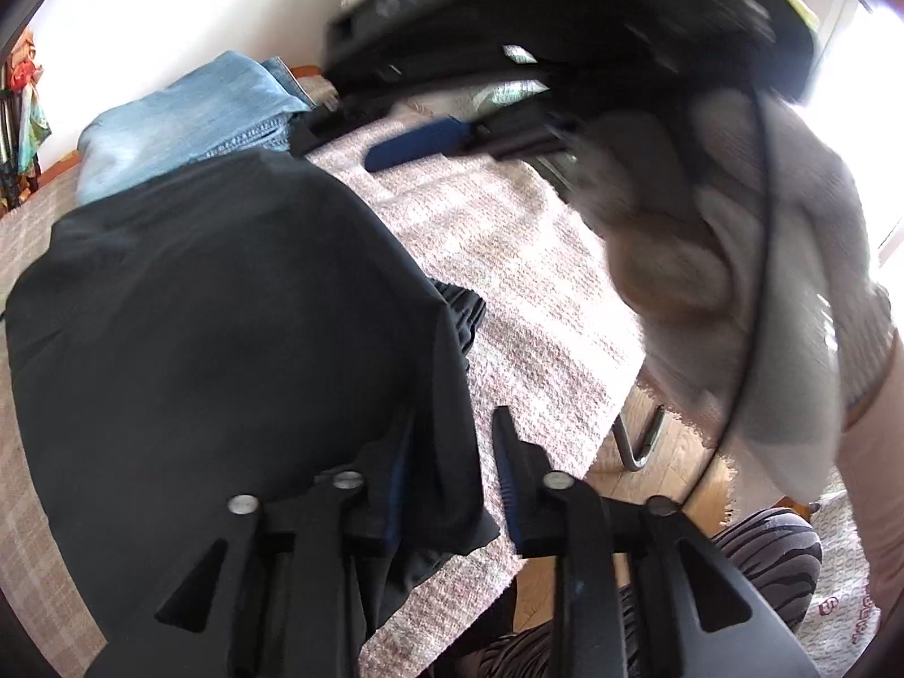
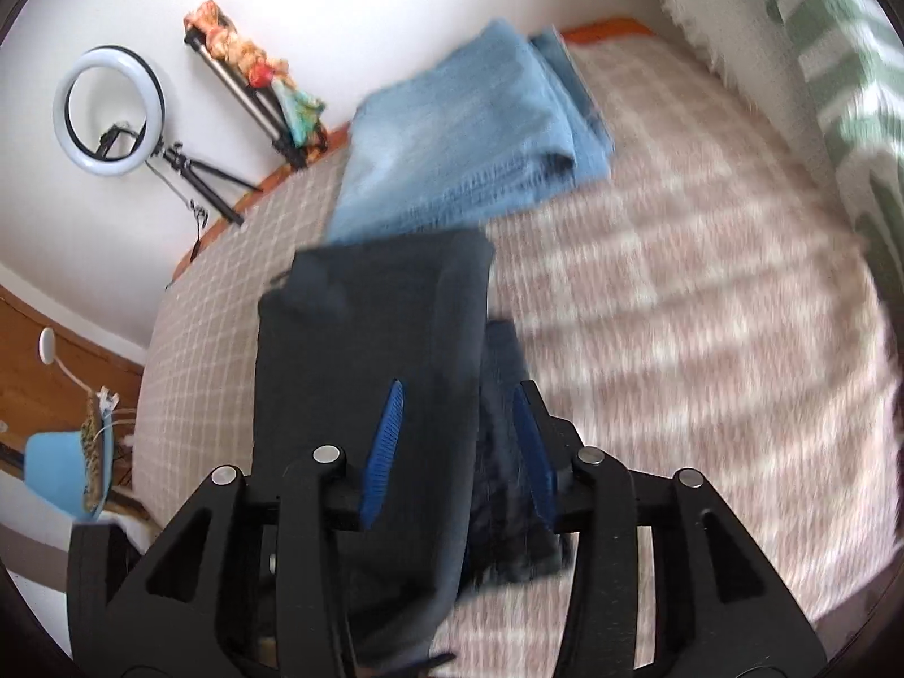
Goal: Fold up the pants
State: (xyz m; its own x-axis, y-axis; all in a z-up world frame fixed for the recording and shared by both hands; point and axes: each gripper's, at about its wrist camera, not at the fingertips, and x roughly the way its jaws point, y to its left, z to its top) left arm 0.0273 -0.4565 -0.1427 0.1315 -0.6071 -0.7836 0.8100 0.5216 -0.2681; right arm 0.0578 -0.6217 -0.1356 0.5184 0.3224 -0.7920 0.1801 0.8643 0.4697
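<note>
Two open grippers (image 1: 452, 486) (image 2: 457, 452) straddle black pants (image 2: 367, 350) beside folded jeans (image 2: 463, 130).

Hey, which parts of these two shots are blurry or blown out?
Left wrist view: the gloved right hand and right gripper are motion-smeared, the window at the right edge is blown out. Right wrist view: the checked bedspread and folded jeans streak with motion blur; the black pants are softened.
</note>
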